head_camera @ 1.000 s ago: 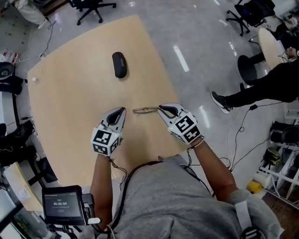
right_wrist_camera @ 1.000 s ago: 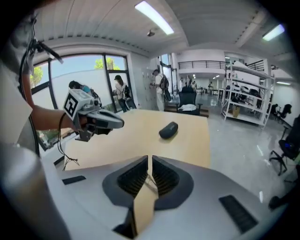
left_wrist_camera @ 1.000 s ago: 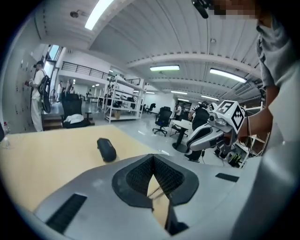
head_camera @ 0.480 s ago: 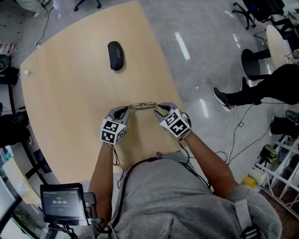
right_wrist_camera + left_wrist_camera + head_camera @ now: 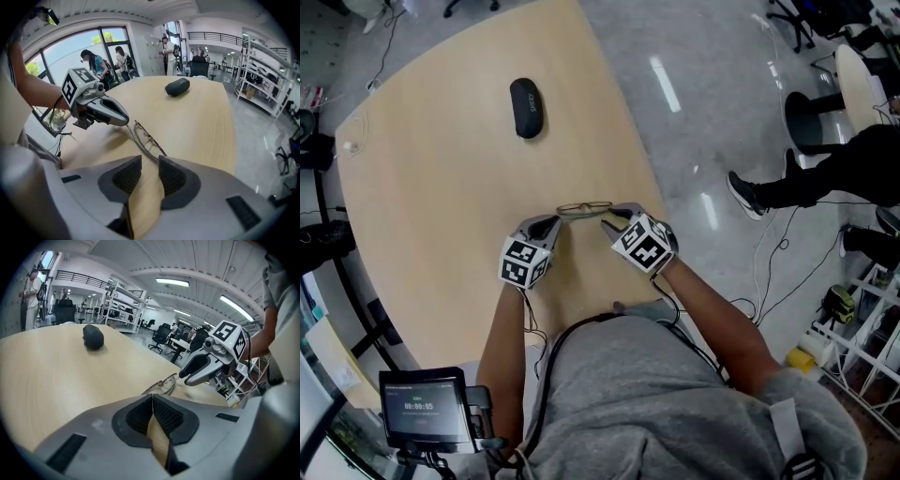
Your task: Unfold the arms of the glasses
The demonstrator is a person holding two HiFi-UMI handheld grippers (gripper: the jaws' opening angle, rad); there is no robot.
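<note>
- Glasses lie on the table, long axis crosswise, one end toward each gripper.
- Right gripper: jaws spread, empty, with the frame's end at their mouth; seemingly the nearer.
- Left gripper: jaws pressed together, empty, just short of the other end.

Left claw: jaws pressed together, the pads meeting in a thin seam; tip tilted down and turned toward the other claw.
Right claw: jaws parted, a plain gap between the pads; tip tilted down, facing the left one.
Spacing: the two tips point at each other, near but apart.
Left forearm: bare, stretched straight forward from the body.
Right forearm: bare, reaching forward and slanting inward.
</note>
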